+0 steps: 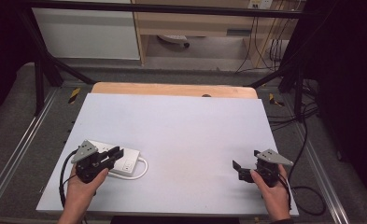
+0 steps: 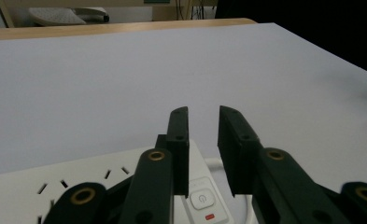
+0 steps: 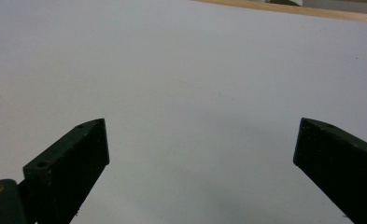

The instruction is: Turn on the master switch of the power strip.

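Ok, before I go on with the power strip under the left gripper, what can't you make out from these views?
- Power strip: in the high view the left gripper and its hand cover the near end; socket count unclear.
- Strip's cable: too thin there to trace to any plug.
- Left gripper view: the bottom edge and the jaws cut off the strip; the switch shows, its on/off state unreadable.
- Right gripper: open over bare table.

Each hand carries a black claw, the left claw (image 1: 116, 153) and the right claw (image 1: 245, 158). A grey three-cornered plate (image 1: 85, 150) sits on top of each, and a black cable (image 1: 62, 173) trails from the body. In the left gripper view, brass-coloured rivets (image 2: 156, 155) dot the flat black arms. The forearms are bare, without sleeves.
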`<state>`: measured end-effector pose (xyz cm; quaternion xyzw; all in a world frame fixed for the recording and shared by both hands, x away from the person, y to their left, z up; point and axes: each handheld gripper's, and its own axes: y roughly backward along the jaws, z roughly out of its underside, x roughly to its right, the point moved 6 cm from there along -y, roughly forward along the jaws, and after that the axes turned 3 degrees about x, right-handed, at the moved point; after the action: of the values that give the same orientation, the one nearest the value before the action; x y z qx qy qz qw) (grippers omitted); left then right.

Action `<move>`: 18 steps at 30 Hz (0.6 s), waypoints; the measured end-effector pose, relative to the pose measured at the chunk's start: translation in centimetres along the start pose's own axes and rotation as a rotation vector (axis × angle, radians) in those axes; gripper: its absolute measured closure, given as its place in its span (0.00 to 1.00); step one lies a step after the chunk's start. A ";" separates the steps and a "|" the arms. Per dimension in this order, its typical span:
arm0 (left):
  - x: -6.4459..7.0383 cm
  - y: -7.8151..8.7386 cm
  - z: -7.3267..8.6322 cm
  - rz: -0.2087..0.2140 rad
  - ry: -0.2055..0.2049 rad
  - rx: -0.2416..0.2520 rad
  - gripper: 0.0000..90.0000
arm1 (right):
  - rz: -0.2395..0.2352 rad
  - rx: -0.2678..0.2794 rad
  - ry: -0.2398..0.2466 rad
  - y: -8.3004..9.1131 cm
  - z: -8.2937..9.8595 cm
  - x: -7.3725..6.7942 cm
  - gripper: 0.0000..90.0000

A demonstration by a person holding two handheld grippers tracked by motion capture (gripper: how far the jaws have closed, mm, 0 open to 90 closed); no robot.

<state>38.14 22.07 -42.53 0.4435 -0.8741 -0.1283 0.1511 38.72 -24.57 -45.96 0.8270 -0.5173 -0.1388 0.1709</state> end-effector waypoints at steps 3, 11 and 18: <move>0.3 -0.2 0.4 0.014 0.006 -0.019 0.89 | 0.000 -0.003 0.001 0.0 0.0 0.0 0.04; 0.1 -0.3 0.9 0.028 0.014 -0.038 0.97 | -0.009 -0.014 0.015 -0.4 0.1 -0.4 0.04; 0.2 -0.6 1.2 0.044 0.018 -0.062 1.00 | -0.010 -0.016 0.015 -0.4 0.2 -0.4 0.04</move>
<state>38.03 21.67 -43.84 0.4206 -0.8778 -0.1479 0.1751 38.79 -24.10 -46.25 0.8293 -0.5105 -0.1374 0.1807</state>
